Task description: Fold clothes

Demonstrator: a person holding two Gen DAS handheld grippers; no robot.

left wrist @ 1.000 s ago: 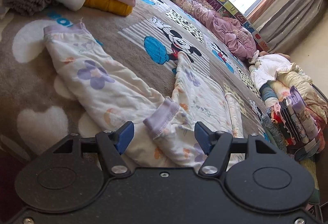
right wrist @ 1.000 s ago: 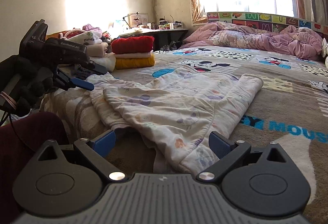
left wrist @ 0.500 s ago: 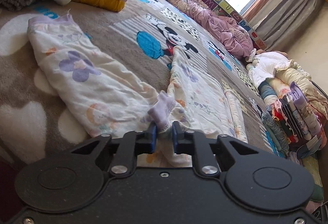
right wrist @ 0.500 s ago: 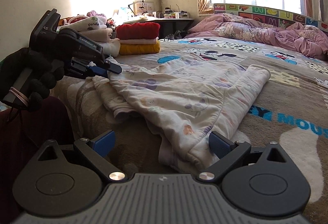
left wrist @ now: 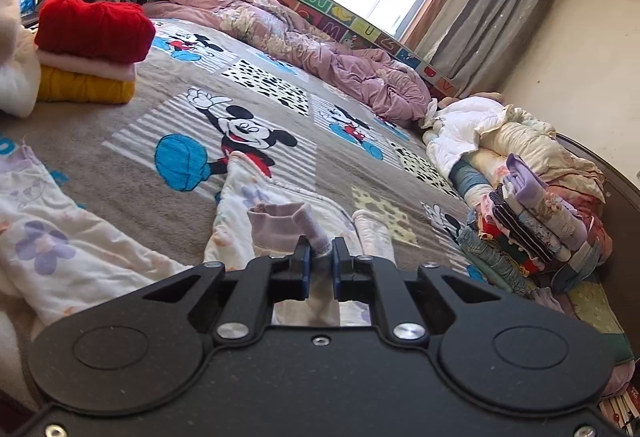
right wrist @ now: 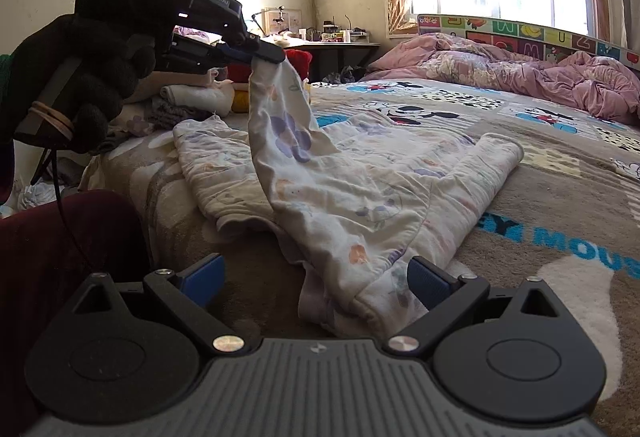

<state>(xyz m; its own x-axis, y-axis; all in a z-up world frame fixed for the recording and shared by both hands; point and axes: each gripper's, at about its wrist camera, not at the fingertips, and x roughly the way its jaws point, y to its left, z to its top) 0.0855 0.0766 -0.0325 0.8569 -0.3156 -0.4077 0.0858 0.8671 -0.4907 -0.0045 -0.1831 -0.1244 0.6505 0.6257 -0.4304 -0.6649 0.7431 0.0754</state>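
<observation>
On the cartoon blanket (right wrist: 560, 197) the floral top (right wrist: 360, 189) lies half spread and unfolded, my left gripper (left wrist: 320, 261) clamped on its lilac sleeve cuff (left wrist: 280, 227) and lifting it, my right gripper (right wrist: 316, 275) gaping at the hem, with folded stacks (left wrist: 90, 49) beyond.

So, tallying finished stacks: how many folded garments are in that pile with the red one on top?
3: red sweater on top, pink garment in the middle, yellow one at the bottom. More may hide behind.
</observation>
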